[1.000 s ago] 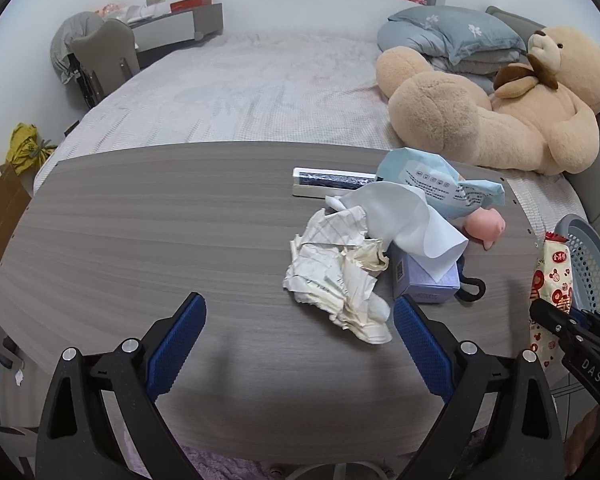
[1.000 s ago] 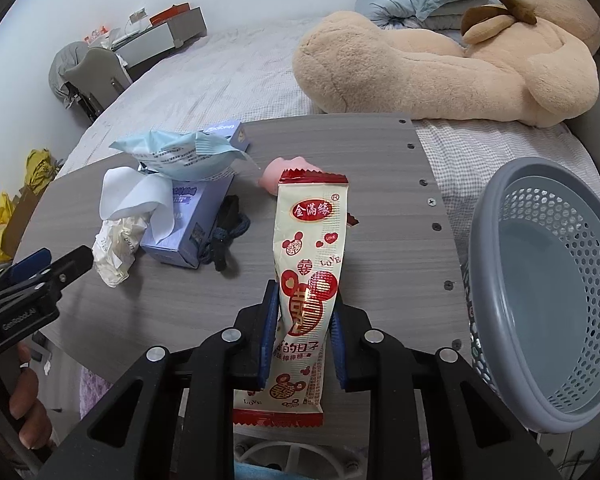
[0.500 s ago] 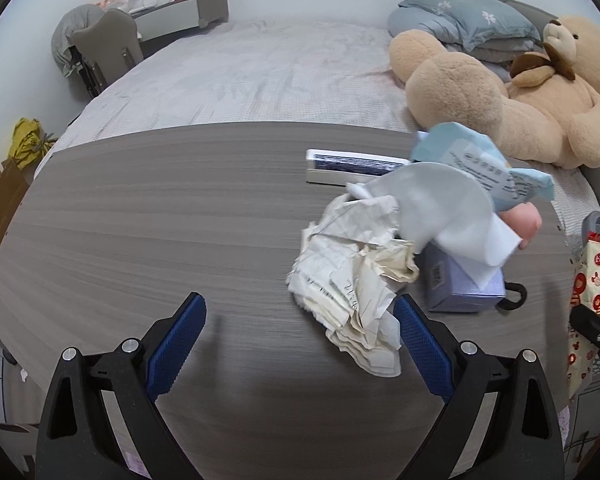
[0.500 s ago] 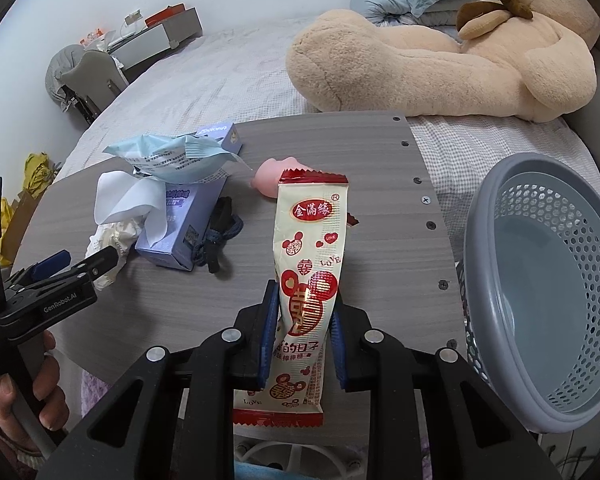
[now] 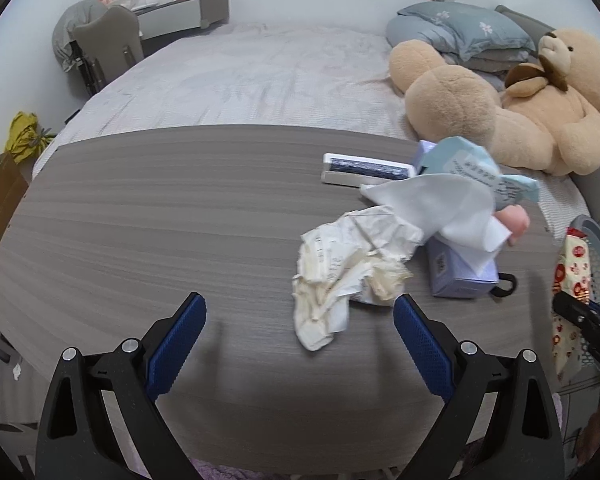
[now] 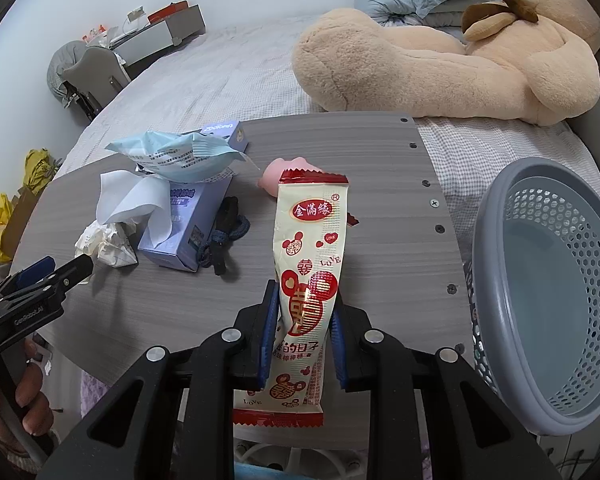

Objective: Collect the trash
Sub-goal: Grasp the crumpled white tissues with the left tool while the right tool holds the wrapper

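My right gripper (image 6: 304, 294) is shut on a cream-and-red snack wrapper (image 6: 308, 240), which stands upright over the table's near edge. A grey perforated basket (image 6: 485, 280) sits just right of it, past the table's end. My left gripper (image 5: 299, 299) is open and low over the table. The near end of a crumpled paper wad (image 5: 352, 264) lies between its blue fingertips (image 5: 414, 332), untouched. In the right wrist view the left gripper (image 6: 60, 272) points at that wad (image 6: 108, 240). A white tissue (image 5: 440, 208) and a light-blue wipes pack (image 5: 472, 168) lie on a purple box (image 5: 456, 276).
A pink toy (image 6: 270, 176), a black strap (image 6: 224, 236) and a flat white-and-dark case (image 5: 366, 168) lie on the grey wooden table (image 5: 140, 220). A bed with a big teddy bear (image 6: 440, 60) is behind. The basket's rim (image 5: 598, 240) shows at the table's right end.
My left gripper has moved forward to the crumpled paper, still open, and the wad's near end now lies between its fingertips. The right gripper with the wrapper has stayed put.
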Available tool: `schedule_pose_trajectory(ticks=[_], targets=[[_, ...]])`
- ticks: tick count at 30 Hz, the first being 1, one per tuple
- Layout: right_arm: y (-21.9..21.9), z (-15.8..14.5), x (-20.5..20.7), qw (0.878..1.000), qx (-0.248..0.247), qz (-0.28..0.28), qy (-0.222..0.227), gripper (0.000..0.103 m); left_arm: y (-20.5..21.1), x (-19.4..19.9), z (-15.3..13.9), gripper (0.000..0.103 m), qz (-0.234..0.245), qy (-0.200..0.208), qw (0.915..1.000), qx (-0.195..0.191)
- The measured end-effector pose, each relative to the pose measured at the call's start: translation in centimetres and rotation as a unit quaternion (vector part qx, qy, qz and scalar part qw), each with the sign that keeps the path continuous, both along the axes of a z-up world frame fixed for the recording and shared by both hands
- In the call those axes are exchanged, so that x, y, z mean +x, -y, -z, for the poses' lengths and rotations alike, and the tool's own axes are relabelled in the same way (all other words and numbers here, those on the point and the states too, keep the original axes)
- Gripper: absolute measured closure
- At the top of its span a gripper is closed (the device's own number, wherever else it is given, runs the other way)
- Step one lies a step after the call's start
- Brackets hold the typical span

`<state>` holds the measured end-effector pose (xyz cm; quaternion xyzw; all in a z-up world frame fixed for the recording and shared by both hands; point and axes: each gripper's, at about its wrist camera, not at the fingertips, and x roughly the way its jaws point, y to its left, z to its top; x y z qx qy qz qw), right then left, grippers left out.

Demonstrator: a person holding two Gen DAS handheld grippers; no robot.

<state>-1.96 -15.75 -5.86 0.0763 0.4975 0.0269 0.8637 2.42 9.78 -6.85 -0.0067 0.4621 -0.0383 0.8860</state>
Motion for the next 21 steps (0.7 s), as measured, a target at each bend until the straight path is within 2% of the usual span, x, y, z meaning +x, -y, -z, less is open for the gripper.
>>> schedule_pose_trajectory(ticks=[5, 17, 21], targets=[[-0.1, 0.0, 0.0, 1.0, -0.002, 0.0, -0.001, 0.079, 1.1, 1.4, 0.1, 0.01, 0.008, 0.0, 0.9999, -0.008], [0.3, 0.3, 0.3, 1.0, -0.002, 0.006, -0.004, 0.079, 1.5, 3.9, 2.9, 0.011, 0.009, -0.038, 0.9988, -0.028], [0.2, 0.3, 0.4, 1.0, -0.003, 0.005, -0.005, 0.079, 1.5, 4.0, 2.8, 0.022, 0.011, -0.033, 0.999, -0.028]])
